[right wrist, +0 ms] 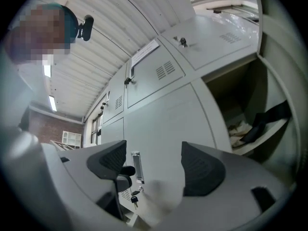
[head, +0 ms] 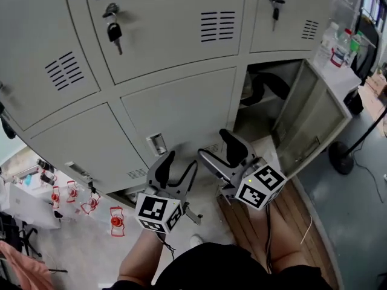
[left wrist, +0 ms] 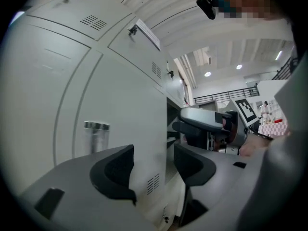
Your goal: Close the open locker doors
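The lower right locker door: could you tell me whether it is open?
Open: the door stands swung outward, exposing a dark strap inside the compartment.

Soft, even light falls on the grey lockers [head: 175, 110]; ceiling lamps [left wrist: 208, 74] glare beyond them. Both gripper views bulge fisheye-like, corners black, foreground blurred.

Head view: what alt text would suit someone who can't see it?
One lower locker door stands open at right, a dark strap inside; the other grey doors look shut. Below, the left claw and right claw are held open and empty.
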### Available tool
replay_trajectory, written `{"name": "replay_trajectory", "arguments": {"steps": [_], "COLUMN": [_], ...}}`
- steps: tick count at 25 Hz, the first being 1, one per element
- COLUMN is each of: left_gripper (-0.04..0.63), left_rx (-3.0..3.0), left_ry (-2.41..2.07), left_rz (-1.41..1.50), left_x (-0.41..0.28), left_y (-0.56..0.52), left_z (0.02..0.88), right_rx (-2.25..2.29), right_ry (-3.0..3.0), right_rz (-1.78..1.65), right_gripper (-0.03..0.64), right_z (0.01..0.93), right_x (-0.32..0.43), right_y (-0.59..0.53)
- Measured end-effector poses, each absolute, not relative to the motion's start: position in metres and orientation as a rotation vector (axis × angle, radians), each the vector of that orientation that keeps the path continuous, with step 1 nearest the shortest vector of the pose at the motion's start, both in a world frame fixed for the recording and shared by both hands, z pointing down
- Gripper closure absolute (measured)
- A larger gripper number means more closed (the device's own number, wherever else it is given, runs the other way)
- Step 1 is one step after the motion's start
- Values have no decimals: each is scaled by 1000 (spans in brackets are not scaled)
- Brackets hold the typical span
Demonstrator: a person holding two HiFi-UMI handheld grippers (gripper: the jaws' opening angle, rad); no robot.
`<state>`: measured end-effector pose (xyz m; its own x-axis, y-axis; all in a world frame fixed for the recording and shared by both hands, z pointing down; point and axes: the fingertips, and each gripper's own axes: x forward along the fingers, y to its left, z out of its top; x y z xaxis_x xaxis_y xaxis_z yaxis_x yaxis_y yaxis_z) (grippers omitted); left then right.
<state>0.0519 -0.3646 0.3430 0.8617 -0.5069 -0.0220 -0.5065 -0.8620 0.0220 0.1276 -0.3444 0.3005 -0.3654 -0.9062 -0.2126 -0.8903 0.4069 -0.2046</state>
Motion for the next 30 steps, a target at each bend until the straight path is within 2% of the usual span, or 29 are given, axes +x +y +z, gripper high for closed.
{"name": "replay_trajectory", "arguments": {"steps": [11, 17, 24, 30], "left_gripper": [304, 304, 304, 304], "left_rx": [3120, 3131, 3146, 3143], "left_ry": [-286, -82, -45, -201], "left_rz": [-52, -35, -2, 43], "left_x": [214, 280, 331, 364], "left_y": [-233, -163, -122, -123], "left_z": [327, 329, 334, 346], "right_rx": [-1860, -2024, -2080, -2062], "right_ry": [2152, 1987, 1874, 1854], "right_rz": [62, 69, 6, -61], "right_gripper": [273, 281, 293, 299], "right_z": [263, 268, 289, 312], "right_x": [246, 315, 373, 407], "right_y": [-181, -102, -49, -30]}}
